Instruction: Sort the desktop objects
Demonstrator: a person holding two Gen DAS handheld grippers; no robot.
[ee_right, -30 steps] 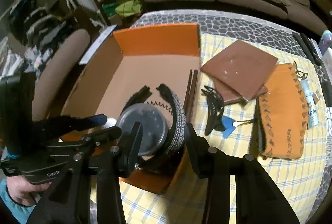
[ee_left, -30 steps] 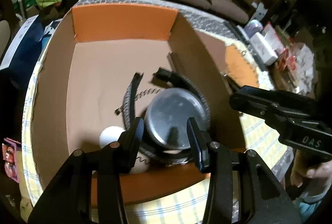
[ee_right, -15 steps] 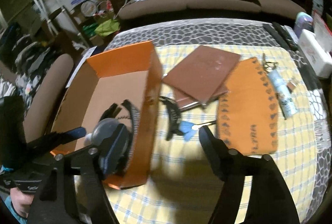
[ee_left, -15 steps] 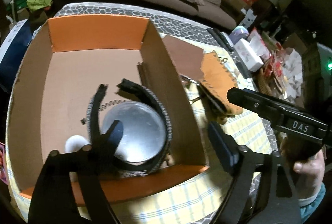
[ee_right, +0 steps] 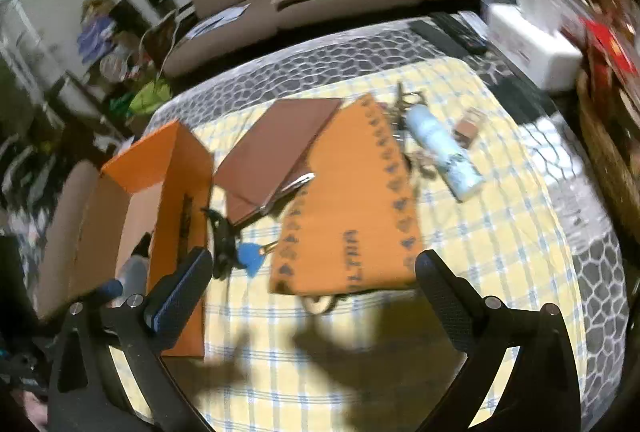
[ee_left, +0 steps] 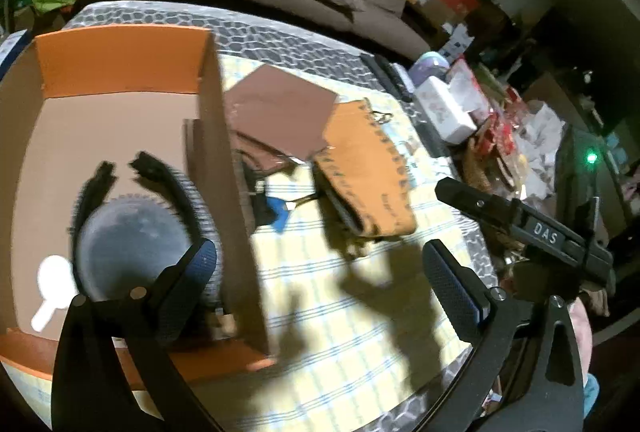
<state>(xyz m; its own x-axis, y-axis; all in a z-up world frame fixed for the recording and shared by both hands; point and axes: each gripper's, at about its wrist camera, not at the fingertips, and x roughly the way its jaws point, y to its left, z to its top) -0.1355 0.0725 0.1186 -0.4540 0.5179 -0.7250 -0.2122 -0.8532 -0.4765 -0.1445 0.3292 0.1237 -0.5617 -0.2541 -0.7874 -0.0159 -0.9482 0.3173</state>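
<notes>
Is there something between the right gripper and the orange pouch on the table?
Nothing visible. The right gripper is open above bare checked cloth, and the orange pouch lies just ahead of it. The brown folders lie beyond it.

The left gripper [ee_left: 320, 264] and right gripper [ee_right: 314, 274] are opening wide with nothing between their jaws, shifting off the round tin [ee_left: 128, 252] in the box [ee_left: 120, 67] toward the checked cloth [ee_right: 360, 332].
</notes>
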